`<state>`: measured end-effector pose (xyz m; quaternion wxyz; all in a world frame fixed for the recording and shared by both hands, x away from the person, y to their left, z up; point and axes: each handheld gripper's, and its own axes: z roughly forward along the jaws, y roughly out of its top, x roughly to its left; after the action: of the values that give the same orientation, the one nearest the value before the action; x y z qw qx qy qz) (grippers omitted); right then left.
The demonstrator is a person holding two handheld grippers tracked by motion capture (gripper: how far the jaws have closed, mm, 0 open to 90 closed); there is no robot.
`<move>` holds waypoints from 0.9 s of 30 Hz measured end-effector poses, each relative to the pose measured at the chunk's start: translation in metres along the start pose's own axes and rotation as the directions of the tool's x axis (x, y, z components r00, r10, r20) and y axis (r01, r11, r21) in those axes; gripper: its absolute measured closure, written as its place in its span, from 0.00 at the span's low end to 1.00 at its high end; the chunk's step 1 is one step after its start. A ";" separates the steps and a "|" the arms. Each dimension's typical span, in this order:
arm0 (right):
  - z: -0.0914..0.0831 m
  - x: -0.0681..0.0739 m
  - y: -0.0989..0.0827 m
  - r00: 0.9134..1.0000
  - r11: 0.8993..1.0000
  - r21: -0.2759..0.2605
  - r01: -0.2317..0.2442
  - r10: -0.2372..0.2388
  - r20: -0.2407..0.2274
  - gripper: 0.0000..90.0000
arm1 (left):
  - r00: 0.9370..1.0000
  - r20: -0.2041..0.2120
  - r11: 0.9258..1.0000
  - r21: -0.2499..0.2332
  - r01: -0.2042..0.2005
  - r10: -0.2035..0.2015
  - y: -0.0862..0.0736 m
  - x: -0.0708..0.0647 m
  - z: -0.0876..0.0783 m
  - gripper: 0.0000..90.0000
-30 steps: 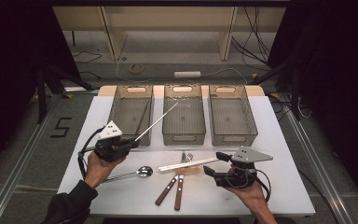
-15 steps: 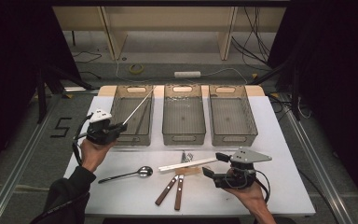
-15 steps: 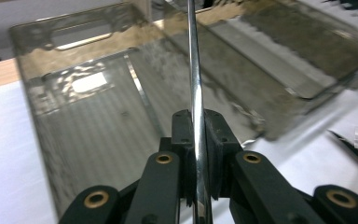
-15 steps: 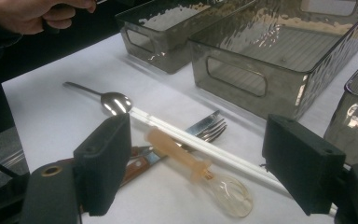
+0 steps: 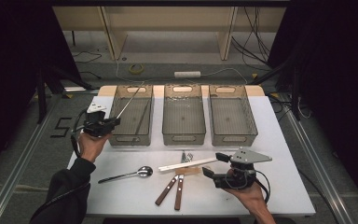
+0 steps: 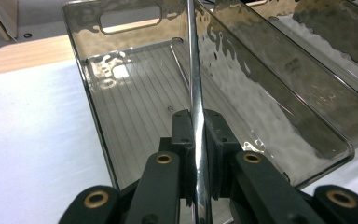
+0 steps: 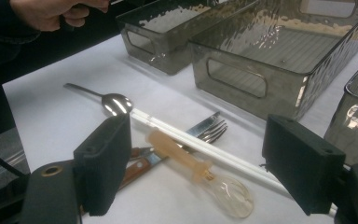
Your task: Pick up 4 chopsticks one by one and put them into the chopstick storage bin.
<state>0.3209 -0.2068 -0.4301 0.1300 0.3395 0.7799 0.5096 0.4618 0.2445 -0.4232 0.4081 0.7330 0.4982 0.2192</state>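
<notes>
My left gripper (image 5: pixel 114 122) (image 6: pixel 198 126) is shut on a thin metal chopstick (image 5: pixel 129 100) (image 6: pixel 193 70). It sits at the front left corner of the left smoky plastic bin (image 5: pixel 131 137) (image 6: pixel 81 79), and the chopstick slants up and back over the bin. A second metal chopstick (image 6: pixel 179 63) lies on that bin's floor. My right gripper (image 5: pixel 215 164) (image 7: pixel 204 161) stands open at the front right, with nothing between its pads. It faces a pair of white chopsticks (image 5: pixel 186 163) (image 7: pixel 223 158) and a clear spoon with a pale handle (image 7: pixel 182 156).
The middle bin (image 5: pixel 182 136) (image 7: pixel 242 79) and right bin (image 5: pixel 233 136) stand beside the left one. On the white table lie a metal spoon (image 5: pixel 135 173) (image 7: pixel 114 102), two wooden-handled knives (image 5: pixel 172 186) and forks (image 5: pixel 186 156) (image 7: pixel 209 128).
My left gripper has carried the metal chopstick from the table's front left, back and leftward to the left bin. The right gripper has stayed put.
</notes>
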 end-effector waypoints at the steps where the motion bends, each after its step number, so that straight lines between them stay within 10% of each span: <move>1: 0.000 0.000 0.000 1.000 1.000 0.001 0.001 -0.001 0.001 0.28 | 1.000 -0.003 1.000 0.004 0.003 -0.003 0.000 0.001 0.001 0.92; 20: 0.002 0.001 0.000 1.000 1.000 0.008 0.005 -0.005 -0.010 0.28 | 0.998 -0.043 0.997 0.050 0.054 -0.052 0.002 0.011 0.019 0.91; 27: 0.002 0.002 0.000 1.000 1.000 0.014 0.009 -0.009 -0.009 0.29 | 0.996 -0.012 0.995 0.040 0.087 -0.087 0.008 0.010 0.014 0.63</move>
<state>0.3203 -0.2044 -0.4306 0.1265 0.3346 0.7855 0.5050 0.4799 0.2471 -0.4255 0.3998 0.7177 0.5360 0.1947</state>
